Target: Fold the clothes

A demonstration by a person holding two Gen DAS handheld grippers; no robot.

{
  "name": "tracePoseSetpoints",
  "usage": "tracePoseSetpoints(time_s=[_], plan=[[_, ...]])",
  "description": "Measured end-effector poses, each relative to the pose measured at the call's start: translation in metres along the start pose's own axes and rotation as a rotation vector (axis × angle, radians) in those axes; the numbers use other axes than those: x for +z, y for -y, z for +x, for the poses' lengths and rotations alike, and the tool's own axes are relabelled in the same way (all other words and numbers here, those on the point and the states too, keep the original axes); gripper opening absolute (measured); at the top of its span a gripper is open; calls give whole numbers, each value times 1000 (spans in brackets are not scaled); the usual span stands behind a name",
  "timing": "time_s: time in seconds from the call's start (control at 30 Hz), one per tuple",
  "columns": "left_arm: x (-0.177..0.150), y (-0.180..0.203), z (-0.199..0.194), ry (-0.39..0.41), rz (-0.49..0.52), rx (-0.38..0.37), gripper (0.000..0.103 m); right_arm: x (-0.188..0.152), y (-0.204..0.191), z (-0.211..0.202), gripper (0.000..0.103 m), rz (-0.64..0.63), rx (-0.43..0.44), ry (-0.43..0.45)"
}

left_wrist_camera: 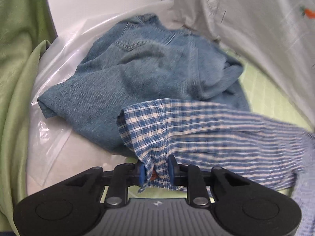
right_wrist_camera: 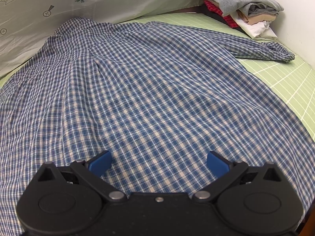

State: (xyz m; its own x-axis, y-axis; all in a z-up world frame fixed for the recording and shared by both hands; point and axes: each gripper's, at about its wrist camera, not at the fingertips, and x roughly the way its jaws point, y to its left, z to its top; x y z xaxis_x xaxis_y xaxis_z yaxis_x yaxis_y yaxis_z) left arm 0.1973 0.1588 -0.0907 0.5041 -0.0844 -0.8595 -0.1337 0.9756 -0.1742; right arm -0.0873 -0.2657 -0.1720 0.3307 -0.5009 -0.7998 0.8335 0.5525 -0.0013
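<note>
Left gripper (left_wrist_camera: pixel 156 169): blue pads clamped on the cuff of the plaid shirt (left_wrist_camera: pixel 196 133), sleeve lifted, far end motion-blurred. Right gripper (right_wrist_camera: pixel 158 164): jaws wide apart, low over the shirt spread on the green grid sheet (right_wrist_camera: pixel 285 82). Denim garment (left_wrist_camera: pixel 137 74) crumpled behind; folded pile (right_wrist_camera: pixel 246 7) partly cut off.

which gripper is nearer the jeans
Left. The left gripper, shut on the plaid shirt cuff, sits just in front of the jeans. The right gripper hovers open over the shirt's body; no jeans show there.
</note>
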Motion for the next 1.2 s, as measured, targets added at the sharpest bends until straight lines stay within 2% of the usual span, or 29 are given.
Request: tracePoseSetpoints(time_s=[0.1,0.27,0.43,0.5,0.53,0.57,0.63,0.73,0.87,0.97,1.07,1.2], plan=[[-5,16,-23,35,41,-67,24,3,2,1,103,-21,17,-8],[-21,71,-55,55,163,-175,23,10,5,3,103,-63,55,-46],[-57,152,-80,24,293,-391,23,8,11,1,103,-121,110,-55],[-76,185,-91,6,358,-486,27,7,16,-1,103,-122,129,-52],[-86,200,-96,1,385,-520,41,7,18,-2,103,-115,138,-51],[-95,212,-99,-3,412,-536,70,8,21,-2,103,-108,147,-51],[-109,230,-102,-4,462,-521,93,10,26,-2,103,-97,165,-53],[-120,237,-96,-16,495,-409,93,13,33,-2,103,-91,183,-58],[-121,224,-72,-99,437,-204,94,20,33,-4,103,-103,195,-53],[-121,207,-59,-145,415,-92,94,30,19,-11,103,-165,208,-26],[-119,190,-48,-181,394,-37,94,43,-6,-23,103,-234,220,24],[-117,181,-41,-200,387,-36,94,60,-47,-33,103,-296,267,35]])
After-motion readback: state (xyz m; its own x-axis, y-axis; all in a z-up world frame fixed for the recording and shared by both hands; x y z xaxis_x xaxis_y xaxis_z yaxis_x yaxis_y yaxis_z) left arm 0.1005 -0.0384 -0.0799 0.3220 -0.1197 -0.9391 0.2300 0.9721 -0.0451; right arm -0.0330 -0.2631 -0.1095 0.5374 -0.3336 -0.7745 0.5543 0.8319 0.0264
